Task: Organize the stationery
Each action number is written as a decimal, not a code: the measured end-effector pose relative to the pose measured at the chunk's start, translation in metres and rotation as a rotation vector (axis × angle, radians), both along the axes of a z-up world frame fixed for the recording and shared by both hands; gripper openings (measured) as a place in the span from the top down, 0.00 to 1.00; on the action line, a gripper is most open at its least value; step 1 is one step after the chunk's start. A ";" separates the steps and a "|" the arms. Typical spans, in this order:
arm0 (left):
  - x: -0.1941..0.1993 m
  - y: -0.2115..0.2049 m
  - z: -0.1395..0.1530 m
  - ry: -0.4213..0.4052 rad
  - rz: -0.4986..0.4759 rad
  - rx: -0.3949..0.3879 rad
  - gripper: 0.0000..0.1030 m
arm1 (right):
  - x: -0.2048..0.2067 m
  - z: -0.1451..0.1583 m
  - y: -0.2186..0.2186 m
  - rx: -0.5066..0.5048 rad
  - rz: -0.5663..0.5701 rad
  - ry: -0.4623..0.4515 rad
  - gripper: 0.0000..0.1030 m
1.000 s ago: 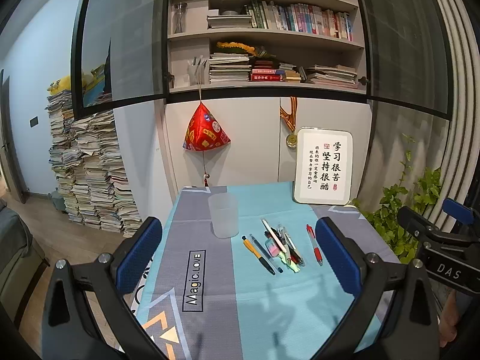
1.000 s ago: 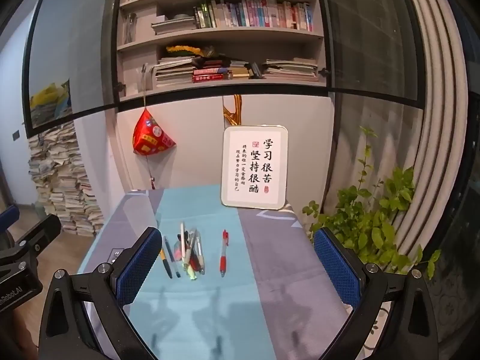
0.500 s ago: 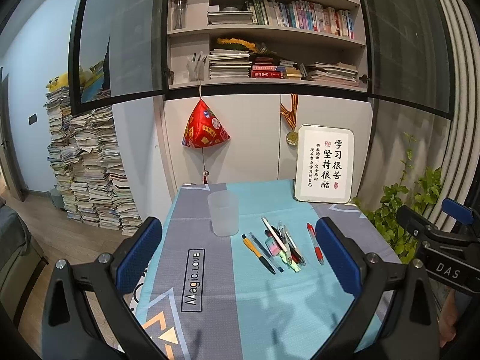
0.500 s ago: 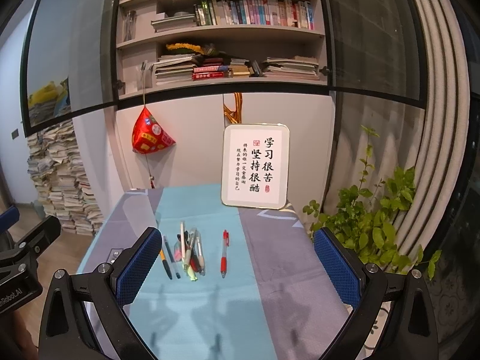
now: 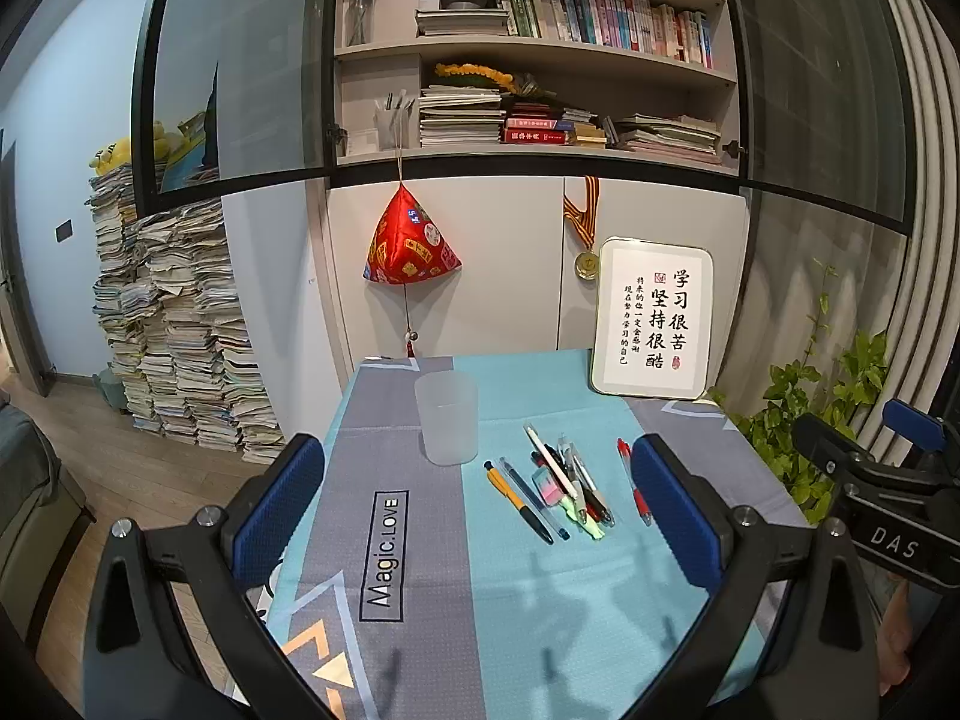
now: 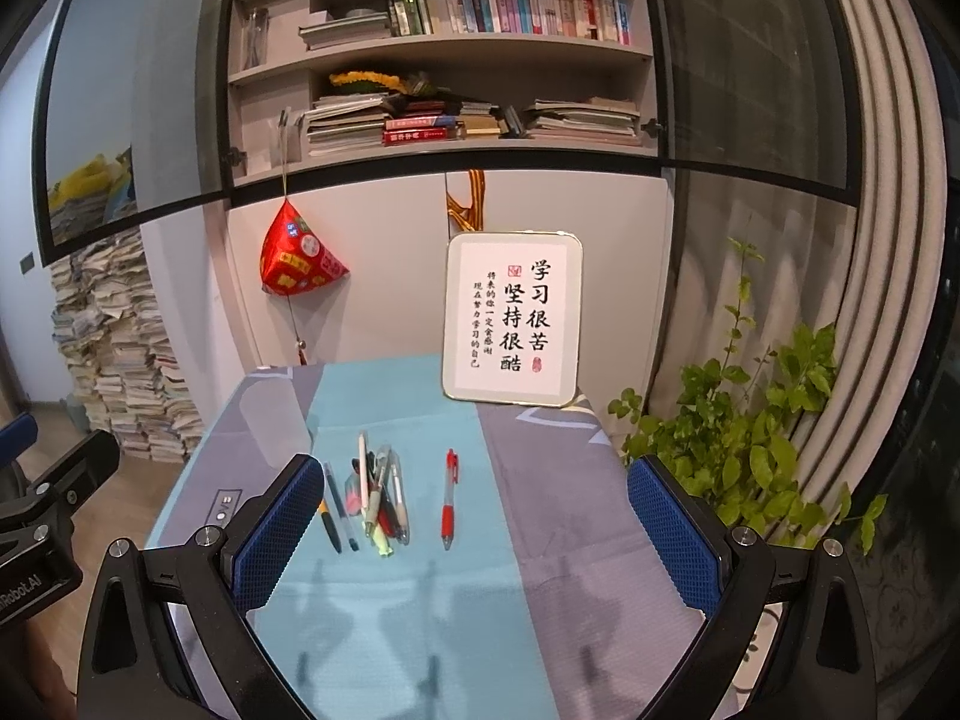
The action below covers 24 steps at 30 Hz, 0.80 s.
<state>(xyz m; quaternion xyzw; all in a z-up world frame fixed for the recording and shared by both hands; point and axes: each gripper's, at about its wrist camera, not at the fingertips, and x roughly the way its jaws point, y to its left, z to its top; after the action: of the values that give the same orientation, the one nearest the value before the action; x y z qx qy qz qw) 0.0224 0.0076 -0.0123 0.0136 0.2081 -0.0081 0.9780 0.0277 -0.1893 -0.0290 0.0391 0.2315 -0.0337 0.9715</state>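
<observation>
Tablecloth (image 5: 540,600): pens (image 6: 375,498) beyond wide-spread right gripper (image 6: 474,534).

Honestly a lot here is tough to read. In the right wrist view the cup (image 6: 273,420) is so see-through it's barely an outline near the tablecloth's (image 6: 540,480) far left corner. The left finger (image 6: 276,531) covers the upper half of the yellow-and-black pen (image 6: 330,525), and the tablecloth logo (image 6: 223,505) is half hidden behind it too. The pile of pens (image 5: 570,480) overlaps so much I can't count them in either view. Small writing on the framed sign (image 5: 654,318) is too tiny to make out.
</observation>
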 end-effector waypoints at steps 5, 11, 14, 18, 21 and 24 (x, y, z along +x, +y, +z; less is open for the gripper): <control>0.000 0.000 0.001 0.002 -0.001 -0.001 0.01 | 0.002 -0.003 0.001 0.001 -0.001 0.005 0.02; 0.000 0.000 0.000 0.008 -0.012 -0.006 0.01 | 0.002 -0.002 0.000 0.001 0.000 0.006 0.02; -0.002 0.000 0.000 0.007 -0.014 -0.010 0.01 | 0.002 -0.002 -0.001 0.003 0.000 0.008 0.02; -0.003 0.000 0.000 0.009 -0.011 -0.012 0.01 | 0.002 -0.003 0.000 0.002 0.001 0.007 0.02; -0.003 0.000 -0.001 0.012 -0.010 -0.014 0.01 | 0.004 -0.004 -0.001 0.001 0.001 0.010 0.02; -0.002 0.001 -0.002 0.016 -0.012 -0.015 0.01 | 0.003 -0.007 0.000 -0.001 0.002 0.012 0.02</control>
<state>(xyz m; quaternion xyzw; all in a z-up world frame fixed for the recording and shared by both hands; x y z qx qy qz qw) 0.0199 0.0084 -0.0140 0.0075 0.2156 -0.0158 0.9763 0.0304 -0.1892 -0.0358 0.0380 0.2375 -0.0332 0.9701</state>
